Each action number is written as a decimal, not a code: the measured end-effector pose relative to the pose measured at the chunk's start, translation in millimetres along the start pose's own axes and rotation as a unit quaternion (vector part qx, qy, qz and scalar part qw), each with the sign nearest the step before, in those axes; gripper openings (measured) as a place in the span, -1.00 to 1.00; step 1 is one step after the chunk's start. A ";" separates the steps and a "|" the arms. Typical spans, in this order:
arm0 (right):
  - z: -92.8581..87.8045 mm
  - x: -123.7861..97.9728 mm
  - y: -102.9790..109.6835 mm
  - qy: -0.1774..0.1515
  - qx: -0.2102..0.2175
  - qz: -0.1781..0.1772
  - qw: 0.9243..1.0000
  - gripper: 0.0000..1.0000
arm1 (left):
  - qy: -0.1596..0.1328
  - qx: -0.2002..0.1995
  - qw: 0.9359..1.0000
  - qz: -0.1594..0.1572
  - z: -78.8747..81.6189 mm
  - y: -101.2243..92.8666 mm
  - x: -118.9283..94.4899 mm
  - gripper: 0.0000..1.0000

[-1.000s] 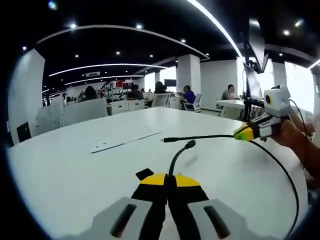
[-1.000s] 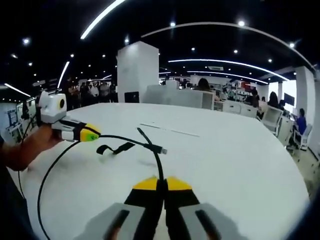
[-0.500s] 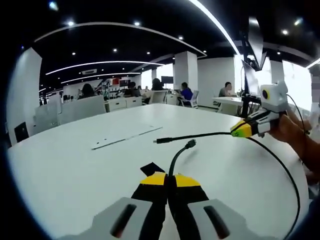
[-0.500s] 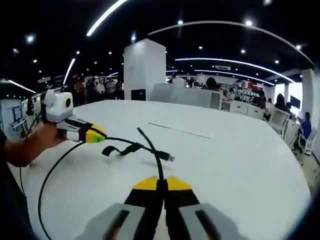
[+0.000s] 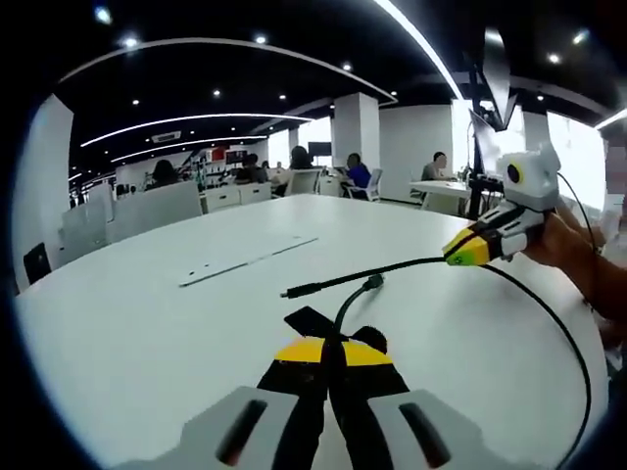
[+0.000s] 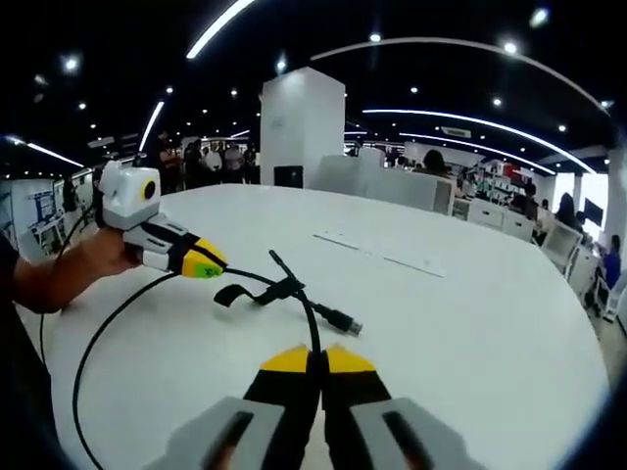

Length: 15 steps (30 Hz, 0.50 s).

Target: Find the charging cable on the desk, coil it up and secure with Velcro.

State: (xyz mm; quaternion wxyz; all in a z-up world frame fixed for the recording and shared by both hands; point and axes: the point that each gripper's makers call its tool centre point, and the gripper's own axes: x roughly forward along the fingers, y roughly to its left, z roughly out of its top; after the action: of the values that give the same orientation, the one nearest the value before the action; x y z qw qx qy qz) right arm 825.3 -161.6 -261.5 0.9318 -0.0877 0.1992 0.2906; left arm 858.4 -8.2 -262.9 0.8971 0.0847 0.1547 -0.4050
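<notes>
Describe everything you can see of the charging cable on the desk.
The charging cable is thin, black and looks rubbery. Both grippers hold it: the left gripper and the right gripper each have jaws shut on it near an end, with a short stub and plug sticking out past each. Between them it sags in one long open loop above the white desk, not yet coiled. A black Velcro strap hangs on it near one plug.
</notes>
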 end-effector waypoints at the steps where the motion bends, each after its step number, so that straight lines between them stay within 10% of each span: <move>1: 0.5 1.2 1.5 0.001 -0.001 0.002 1.000 -0.92 | 0.002 0.001 1.000 -0.001 -1.0 0.4 0.2 -0.92; 15: 6.4 33.1 26.5 0.011 -0.023 0.053 0.998 -0.92 | 0.015 0.015 0.999 -0.030 -16.7 5.5 7.5 -0.91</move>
State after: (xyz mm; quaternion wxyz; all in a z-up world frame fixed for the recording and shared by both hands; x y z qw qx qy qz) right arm 836.9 -121.5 -270.9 0.9107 -0.1022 0.2068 0.3428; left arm 863.7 -5.2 -280.9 0.8807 0.0996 0.1648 -0.4328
